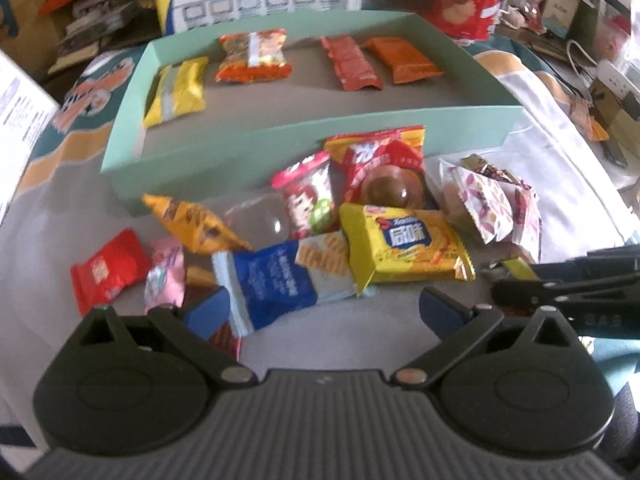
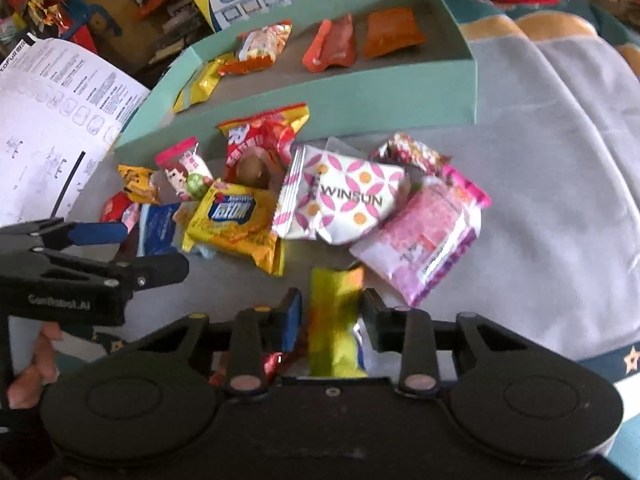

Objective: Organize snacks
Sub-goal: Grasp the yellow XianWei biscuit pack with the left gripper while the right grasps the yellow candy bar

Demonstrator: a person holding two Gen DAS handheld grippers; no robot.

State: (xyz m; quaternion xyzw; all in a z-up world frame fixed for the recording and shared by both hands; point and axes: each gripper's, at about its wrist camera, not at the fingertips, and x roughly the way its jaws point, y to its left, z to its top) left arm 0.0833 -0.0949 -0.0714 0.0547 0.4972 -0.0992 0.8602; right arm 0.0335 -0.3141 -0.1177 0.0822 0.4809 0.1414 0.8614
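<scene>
A mint-green box (image 1: 280, 136) (image 2: 360, 92) holds several snack packs: yellow, orange-white, red and orange. A pile of loose snacks lies in front of it, with a yellow biscuit pack (image 1: 404, 244) (image 2: 236, 220) and a blue pack (image 1: 276, 284) nearest. My left gripper (image 1: 320, 308) is open and empty, just above the blue pack; it also shows in the right wrist view (image 2: 132, 248). My right gripper (image 2: 332, 316) is shut on a yellow-green packet (image 2: 334, 320); it shows at the right edge of the left wrist view (image 1: 520, 280).
A white-and-pink WINSUN pack (image 2: 344, 200) and a pink packet (image 2: 424, 240) lie right of the pile. A printed paper sheet (image 2: 52, 120) sits left. Toy boxes and red bags crowd behind the box. A grey cloth (image 2: 560, 184) covers the surface.
</scene>
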